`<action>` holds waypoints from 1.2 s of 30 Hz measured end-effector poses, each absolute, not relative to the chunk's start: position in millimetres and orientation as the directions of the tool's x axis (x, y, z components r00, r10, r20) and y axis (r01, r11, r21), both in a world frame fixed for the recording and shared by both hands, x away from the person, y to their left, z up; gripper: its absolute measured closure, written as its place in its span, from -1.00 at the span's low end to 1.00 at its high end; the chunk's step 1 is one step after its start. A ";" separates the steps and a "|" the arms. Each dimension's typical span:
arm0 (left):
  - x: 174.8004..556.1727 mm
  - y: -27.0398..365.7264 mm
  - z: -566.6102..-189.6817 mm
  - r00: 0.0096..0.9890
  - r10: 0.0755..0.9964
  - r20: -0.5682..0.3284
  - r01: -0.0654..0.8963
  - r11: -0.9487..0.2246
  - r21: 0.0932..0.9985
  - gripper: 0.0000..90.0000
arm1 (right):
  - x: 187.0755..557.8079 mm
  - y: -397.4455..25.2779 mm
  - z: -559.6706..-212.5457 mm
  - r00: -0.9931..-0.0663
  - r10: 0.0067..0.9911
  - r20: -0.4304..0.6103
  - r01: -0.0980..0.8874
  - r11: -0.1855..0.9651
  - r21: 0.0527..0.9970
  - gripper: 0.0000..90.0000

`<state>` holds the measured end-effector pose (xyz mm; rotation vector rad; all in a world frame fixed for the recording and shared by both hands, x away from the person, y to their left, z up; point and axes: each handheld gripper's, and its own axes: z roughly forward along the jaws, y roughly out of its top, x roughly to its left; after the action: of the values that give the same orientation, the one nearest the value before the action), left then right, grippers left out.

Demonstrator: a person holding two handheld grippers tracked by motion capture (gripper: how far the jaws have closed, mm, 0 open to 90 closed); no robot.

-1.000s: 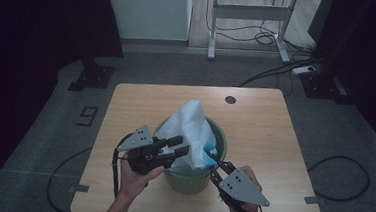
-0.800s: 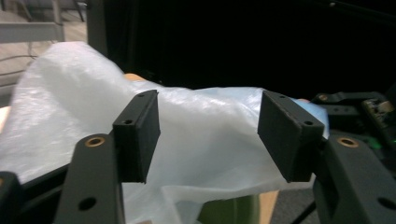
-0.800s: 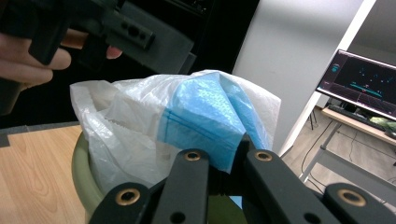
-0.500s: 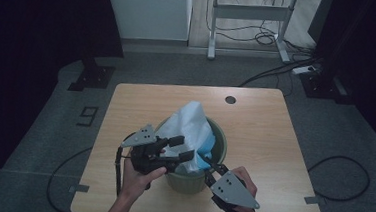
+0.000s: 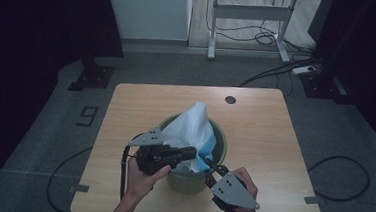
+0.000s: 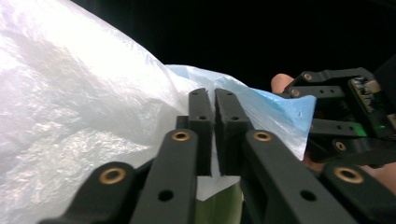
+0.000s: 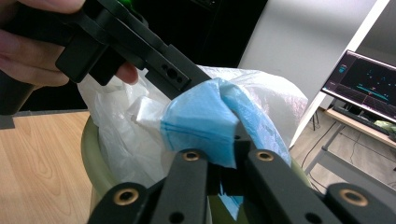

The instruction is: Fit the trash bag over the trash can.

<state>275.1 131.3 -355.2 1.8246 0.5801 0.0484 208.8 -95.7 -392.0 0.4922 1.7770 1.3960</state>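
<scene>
A single figure can be read: a dark "9" (image 5: 89, 115) marked on the grey floor (image 5: 48, 141) just left of the bench (image 5: 255, 120), seen in the high view. In the right gripper view a monitor (image 7: 369, 86) at the right edge shows coloured lines and small marks on a dark screen, but they are too small and blurred to read. The grippers, the plastic bag and the green bin carry no readable label, brand or number.

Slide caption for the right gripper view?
Right gripper pinches the blue bag edge above the green bin.
</scene>
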 end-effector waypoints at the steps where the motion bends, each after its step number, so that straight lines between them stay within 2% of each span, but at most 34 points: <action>1: 274.1 131.9 -354.8 0.875 0.422 -0.237 0.351 -0.216 0.911 0.96 | 208.3 -96.4 -391.9 -0.599 0.721 -0.350 -0.170 0.312 0.935 0.82; 7: 268.2 138.8 -353.0 0.861 0.476 -0.181 0.305 -0.197 0.932 1.00 | 205.6 -102.9 -391.7 -0.593 0.732 -0.334 -0.153 0.305 0.940 0.55; 14: 261.8 154.2 -350.3 0.854 0.493 -0.166 0.272 -0.149 0.951 1.00 | 203.1 -113.8 -394.3 -0.600 0.739 -0.306 -0.130 0.288 0.949 0.34; 20: 260.3 165.3 -351.9 0.844 0.505 -0.183 0.269 -0.103 0.958 1.00 | 200.3 -126.6 -390.7 -0.625 0.741 -0.244 -0.103 0.232 0.967 0.29; 28: 263.4 162.7 -352.2 0.834 0.520 -0.184 0.272 -0.097 0.957 1.00 | 188.0 -142.0 -375.2 -0.678 0.717 -0.166 -0.097 0.136 0.986 0.25; 36: 264.6 155.3 -350.6 0.833 0.523 -0.183 0.271 -0.097 0.958 1.00 | 191.6 -132.2 -367.3 -0.718 0.679 -0.149 -0.079 0.134 0.988 0.27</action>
<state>264.6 155.3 -350.6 1.6897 0.6233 0.2357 191.6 -132.2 -367.3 0.5776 1.8220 1.6441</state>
